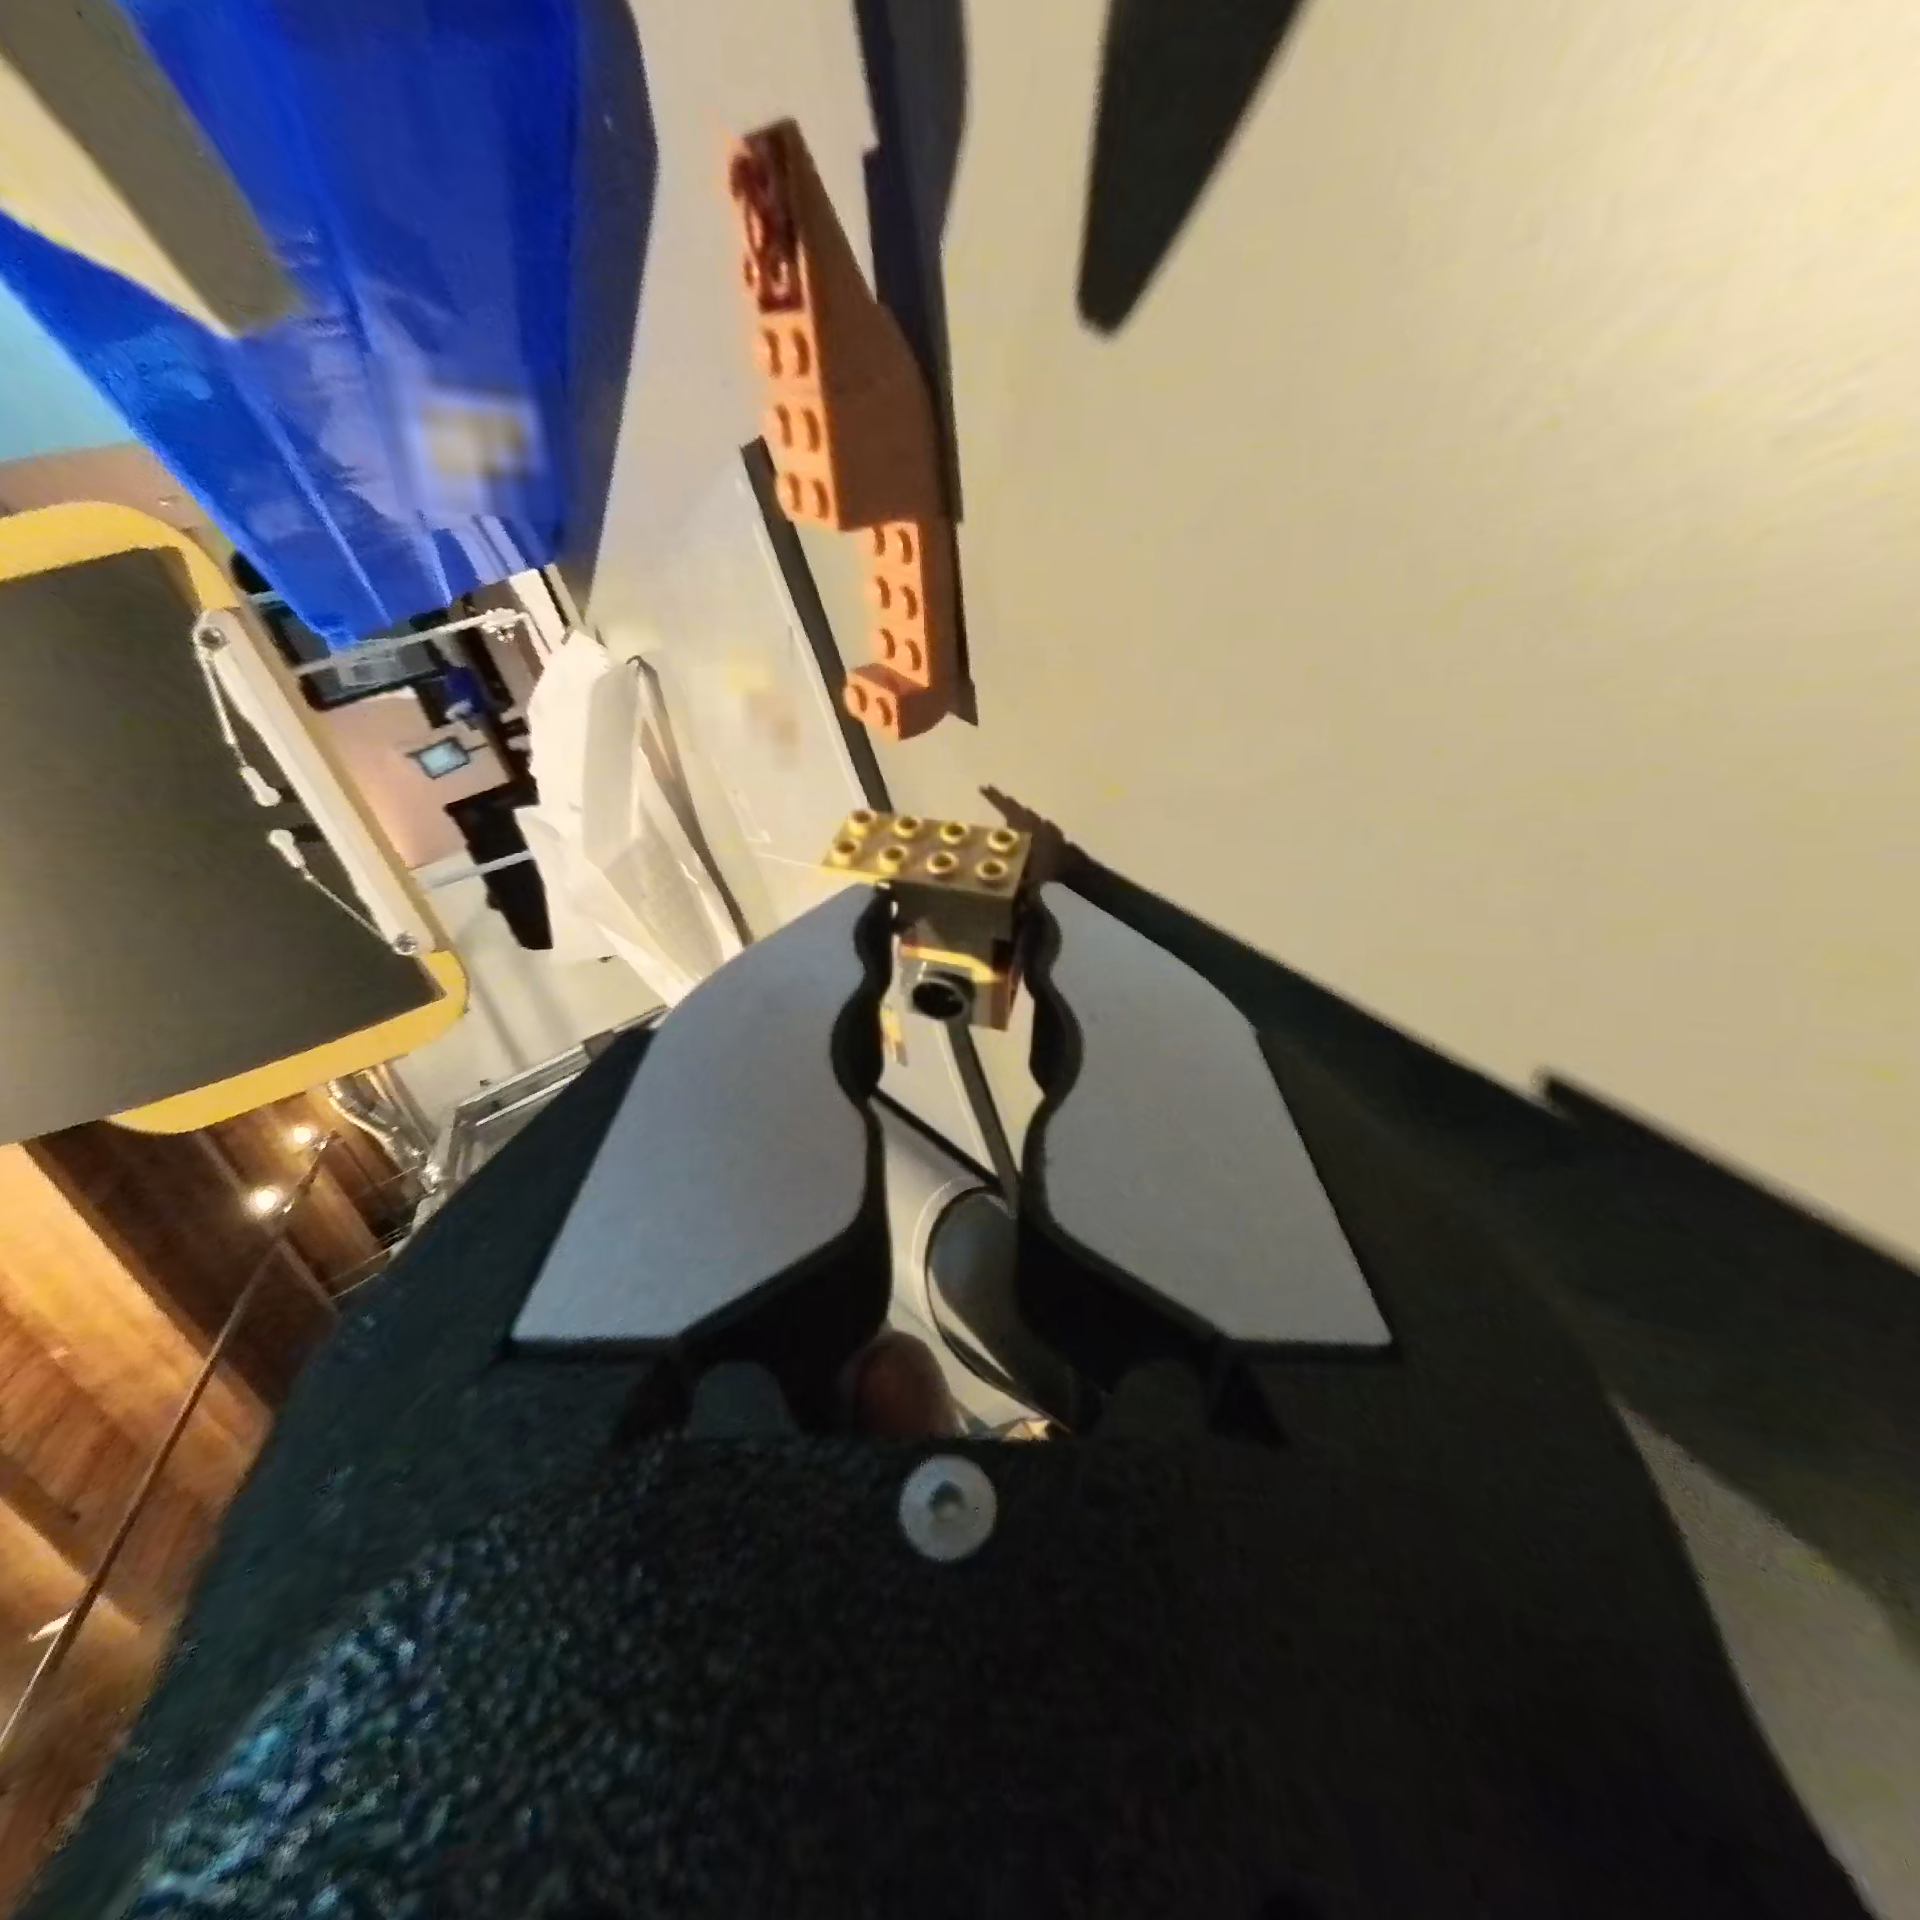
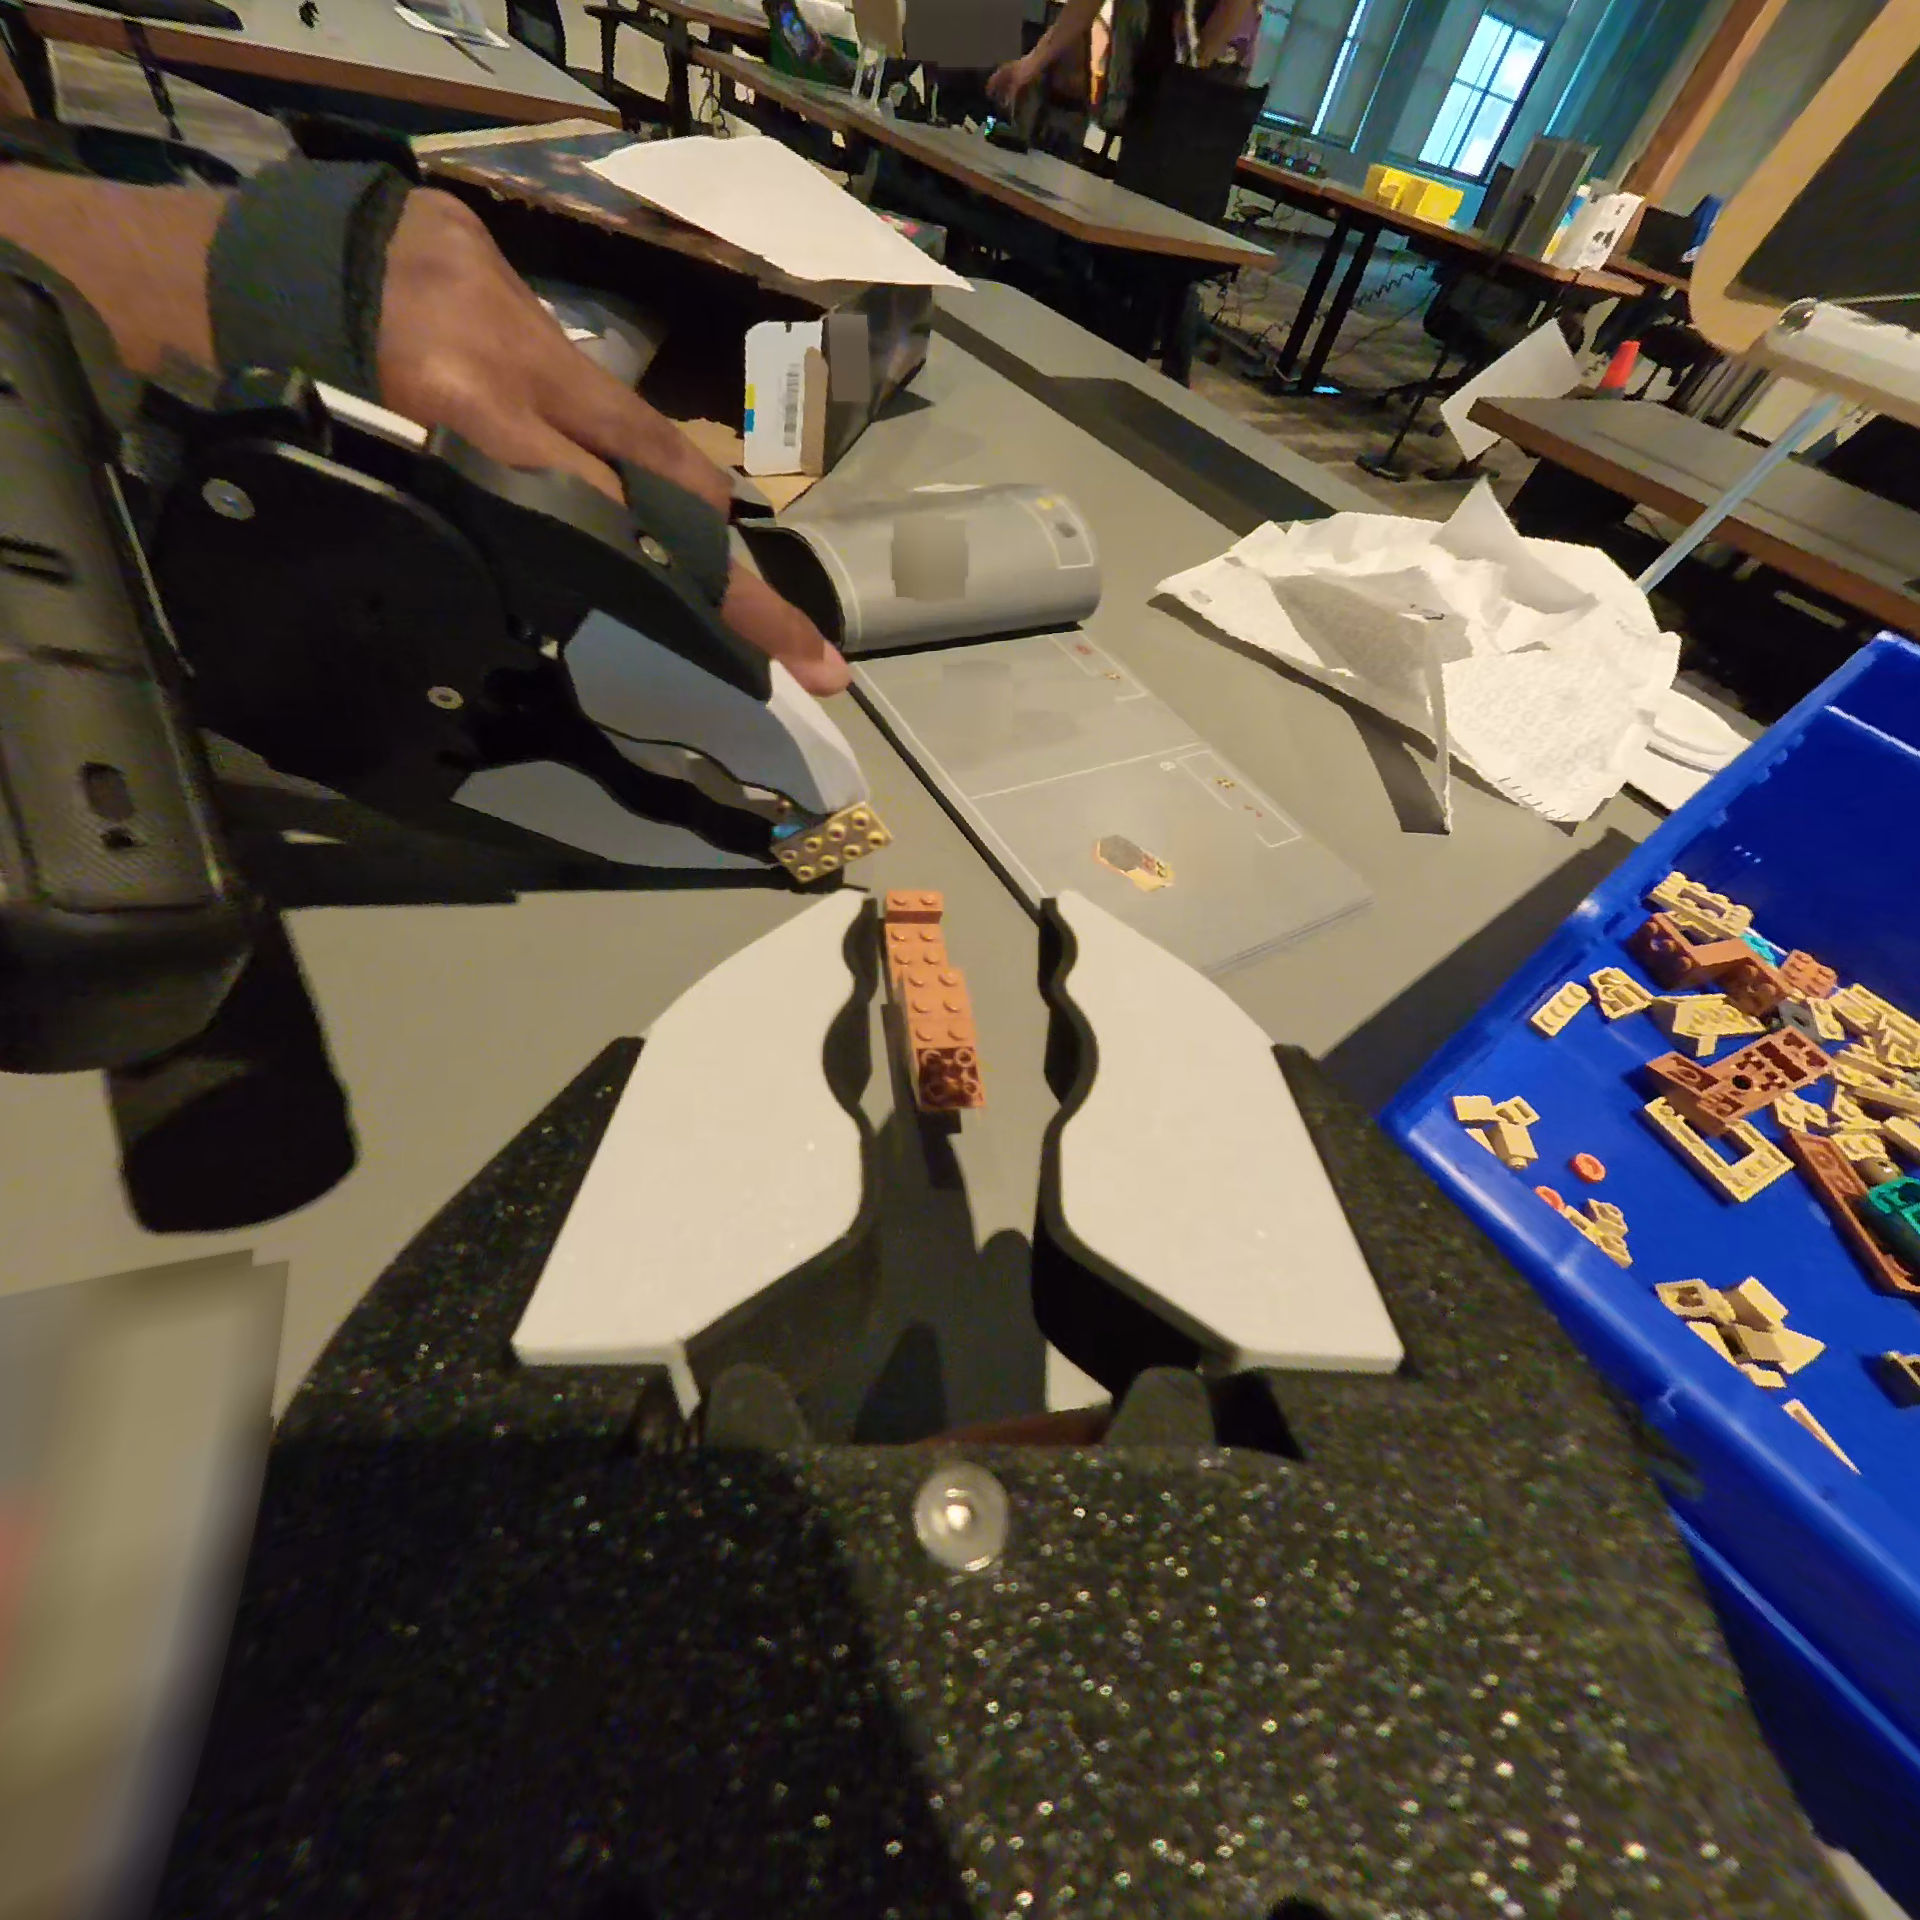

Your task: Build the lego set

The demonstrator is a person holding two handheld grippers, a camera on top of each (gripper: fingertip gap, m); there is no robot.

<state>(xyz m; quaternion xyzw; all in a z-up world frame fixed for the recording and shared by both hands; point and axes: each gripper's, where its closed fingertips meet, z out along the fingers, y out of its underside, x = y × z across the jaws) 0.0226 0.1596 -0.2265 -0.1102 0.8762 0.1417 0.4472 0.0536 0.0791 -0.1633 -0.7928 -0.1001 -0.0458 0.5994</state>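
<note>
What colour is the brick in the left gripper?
Tan brick with studs, clearest in the left wrist view.

Warm indoor light, hard shadows on the table (image 2: 520, 997), fisheye-bent edges (left view motion-blurred).

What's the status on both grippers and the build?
Left gripper shut on tan piece. Right gripper open, straddling brown assembly on table, not touching. Nothing between them.
</note>
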